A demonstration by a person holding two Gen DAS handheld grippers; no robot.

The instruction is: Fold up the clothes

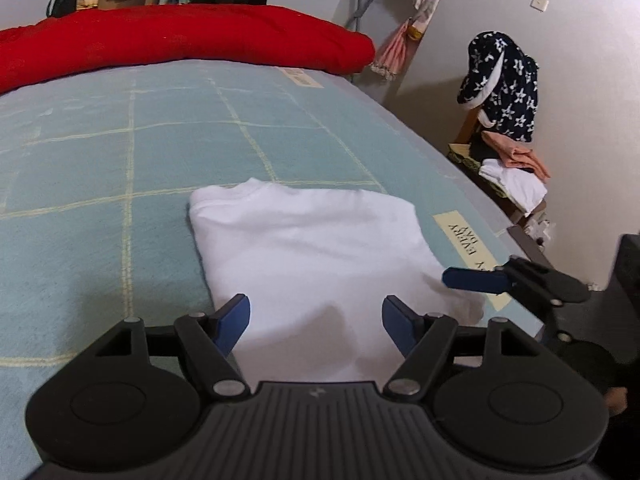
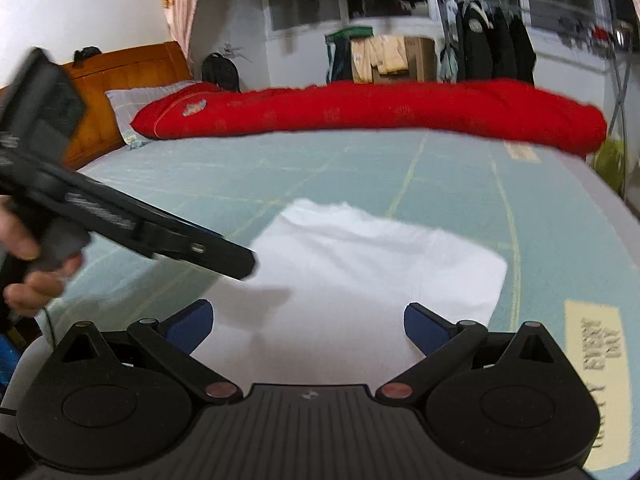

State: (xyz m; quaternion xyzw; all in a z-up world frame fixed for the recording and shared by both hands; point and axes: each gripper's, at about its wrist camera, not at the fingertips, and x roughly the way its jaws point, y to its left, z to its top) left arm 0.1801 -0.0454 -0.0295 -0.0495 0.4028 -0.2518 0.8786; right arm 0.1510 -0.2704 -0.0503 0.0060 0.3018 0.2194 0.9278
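Folded white shirt (image 1: 320, 248) lay flat on the blue bed cover (image 1: 100, 152), left gripper (image 1: 316, 320) and right gripper (image 2: 308, 326) both spread wide, empty, above the shirt's near edge, red quilt (image 1: 180, 40) beyond the shirt

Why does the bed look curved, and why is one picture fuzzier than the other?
Left wrist view: fairly sharp, but the fisheye lens bows the bed. Right wrist view: motion blur smears the white shirt and red quilt, and a gripper shadow falls on the shirt.

Folded shirt (image 1: 308, 240) on bed (image 1: 120, 152), rolled quilt (image 1: 180, 40) behind.
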